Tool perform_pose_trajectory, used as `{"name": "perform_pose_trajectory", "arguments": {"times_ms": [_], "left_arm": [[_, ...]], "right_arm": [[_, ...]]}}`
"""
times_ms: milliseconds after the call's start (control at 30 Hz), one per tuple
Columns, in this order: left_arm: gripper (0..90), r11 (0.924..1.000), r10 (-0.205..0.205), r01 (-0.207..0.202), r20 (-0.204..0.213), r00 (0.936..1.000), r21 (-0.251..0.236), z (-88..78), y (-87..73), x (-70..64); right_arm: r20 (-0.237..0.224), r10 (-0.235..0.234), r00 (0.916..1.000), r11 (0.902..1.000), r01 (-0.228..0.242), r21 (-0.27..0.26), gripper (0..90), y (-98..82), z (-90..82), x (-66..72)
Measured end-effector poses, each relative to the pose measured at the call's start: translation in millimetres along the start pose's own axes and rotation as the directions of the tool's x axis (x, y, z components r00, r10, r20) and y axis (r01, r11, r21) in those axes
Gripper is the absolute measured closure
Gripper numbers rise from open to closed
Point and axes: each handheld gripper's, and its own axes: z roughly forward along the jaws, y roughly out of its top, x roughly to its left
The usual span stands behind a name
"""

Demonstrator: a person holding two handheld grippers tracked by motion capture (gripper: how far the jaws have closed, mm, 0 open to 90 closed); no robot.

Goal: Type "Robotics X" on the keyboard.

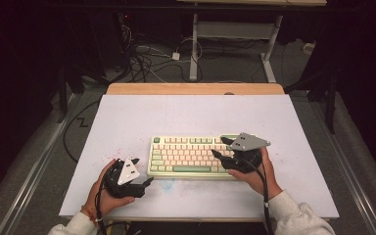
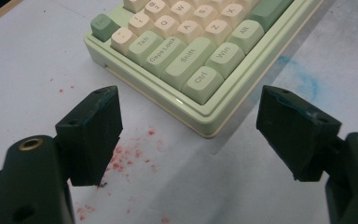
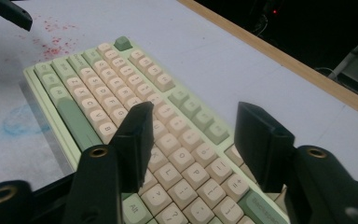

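Matt plastic keyboard (image 1: 188,156), wooden table edge (image 1: 196,88)

white table top (image 1: 127,117), red specks (image 2: 121,161), blue smudge (image 2: 303,79), wooden edge (image 1: 191,88), floor cables (image 1: 147,58)

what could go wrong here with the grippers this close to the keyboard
1. The right gripper hangs open right over the keys of the keyboard; if it dips, a jaw could press keys or catch under a cap and pop it off.
2. The left gripper is open near the keyboard's corner; a push there could slide it across the table.
3. The right gripper's cable could snag the person's sleeve.
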Motion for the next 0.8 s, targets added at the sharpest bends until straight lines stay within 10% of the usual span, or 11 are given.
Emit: {"name": "perform_pose_trajectory", "arguments": {"times_ms": [800], "left_arm": [[42.0,0.9962,-0.087,0.087,0.023,0.996,-0.003,-7.3,10.1,6.5]], "right_arm": [[0.14,-0.002,0.9902,0.9989,0.009,-0.046,25.3,-36.4,-51.9,6.7]]}}
